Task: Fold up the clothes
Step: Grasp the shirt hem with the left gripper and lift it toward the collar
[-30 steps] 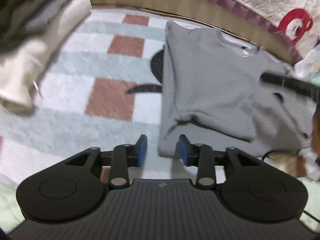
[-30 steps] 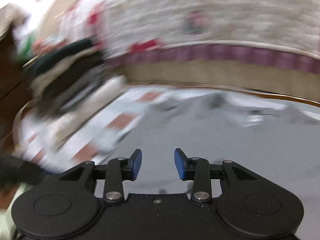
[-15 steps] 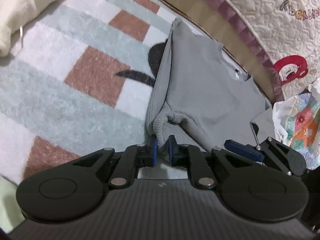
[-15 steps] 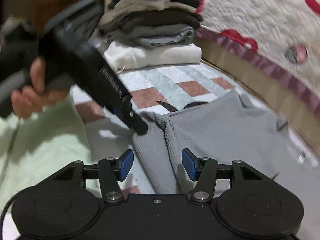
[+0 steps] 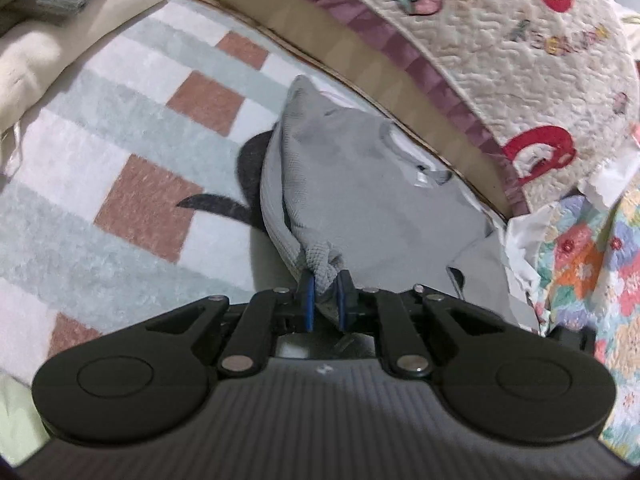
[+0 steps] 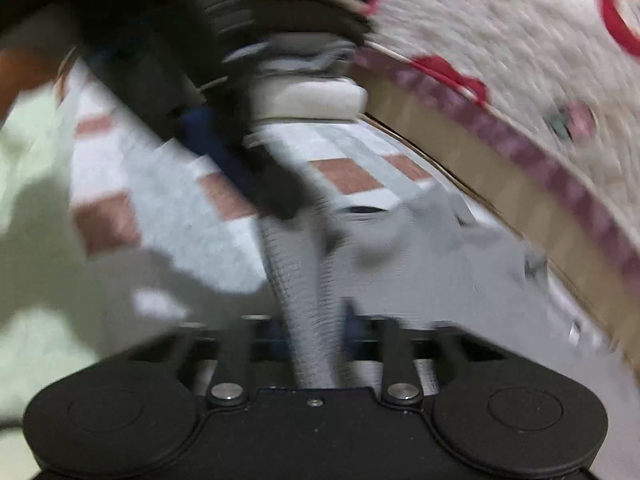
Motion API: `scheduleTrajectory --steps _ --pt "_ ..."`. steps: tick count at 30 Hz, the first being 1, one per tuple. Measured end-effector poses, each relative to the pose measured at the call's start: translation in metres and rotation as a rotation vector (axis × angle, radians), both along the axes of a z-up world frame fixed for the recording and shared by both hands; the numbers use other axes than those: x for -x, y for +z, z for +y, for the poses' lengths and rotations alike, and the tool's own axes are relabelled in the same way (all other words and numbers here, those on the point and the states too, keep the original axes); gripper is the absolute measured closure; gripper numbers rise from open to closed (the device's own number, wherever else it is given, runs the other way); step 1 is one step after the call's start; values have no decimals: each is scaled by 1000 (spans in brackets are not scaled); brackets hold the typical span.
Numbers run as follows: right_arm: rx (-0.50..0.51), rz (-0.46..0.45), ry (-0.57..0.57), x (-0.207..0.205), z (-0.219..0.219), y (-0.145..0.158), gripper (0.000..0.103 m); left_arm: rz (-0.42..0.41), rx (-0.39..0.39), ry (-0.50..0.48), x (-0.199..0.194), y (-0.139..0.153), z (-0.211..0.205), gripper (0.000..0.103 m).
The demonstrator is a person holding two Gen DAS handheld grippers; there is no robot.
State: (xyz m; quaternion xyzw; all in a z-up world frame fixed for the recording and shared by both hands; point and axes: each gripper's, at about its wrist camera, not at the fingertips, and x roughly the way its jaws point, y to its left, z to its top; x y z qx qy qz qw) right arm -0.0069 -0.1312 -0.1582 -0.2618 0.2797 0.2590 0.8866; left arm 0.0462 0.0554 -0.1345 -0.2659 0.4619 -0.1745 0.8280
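Closest in, the left gripper (image 5: 325, 307) is clamped on a bunched ribbed corner of the grey sweater (image 5: 360, 184), its blue pads (image 5: 307, 304) narrow with the knit squeezed between them. From that pinch the sweater is lifted and stretches away toward 12 o'clock, its collar far out near 1 o'clock. It lies on a checked rug (image 5: 132, 184) of pale green, white and brown squares.

The right wrist view is badly smeared. There the right gripper (image 6: 314, 336) seems to be closed on a ribbed band of the sweater (image 6: 304, 280) that runs up between its fingers, though the blur leaves this uncertain.

Farther off, at 10 o'clock, sits a stack of folded clothes (image 5: 56, 20). At 2 o'clock hangs a quilted cream bedspread (image 5: 520, 40) with red shapes.
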Motion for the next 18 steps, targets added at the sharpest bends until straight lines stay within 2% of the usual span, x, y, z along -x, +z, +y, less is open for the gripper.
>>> scheduleTrajectory --steps 2,3,5,8,10,11,14,18 --pt "-40 20 -23 -6 -4 1 91 60 66 66 -1 -9 13 83" --pt "-59 30 -34 -9 -6 2 91 93 109 105 -2 -14 21 76" --pt "-99 50 -56 -14 -9 3 91 130 154 175 -3 -23 36 74" --pt "-156 79 -89 -22 -15 5 91 126 194 221 -9 -31 43 70" --pt "-177 90 -102 -25 -17 5 91 105 258 208 -13 -35 37 53" --pt "-189 96 -109 -25 -19 6 91 96 281 201 -15 -36 34 51" --pt "-234 118 -132 -25 -25 10 92 92 283 168 -22 -39 20 48" --pt "-279 136 -145 -27 -33 11 92 85 205 137 -40 -45 3 46"
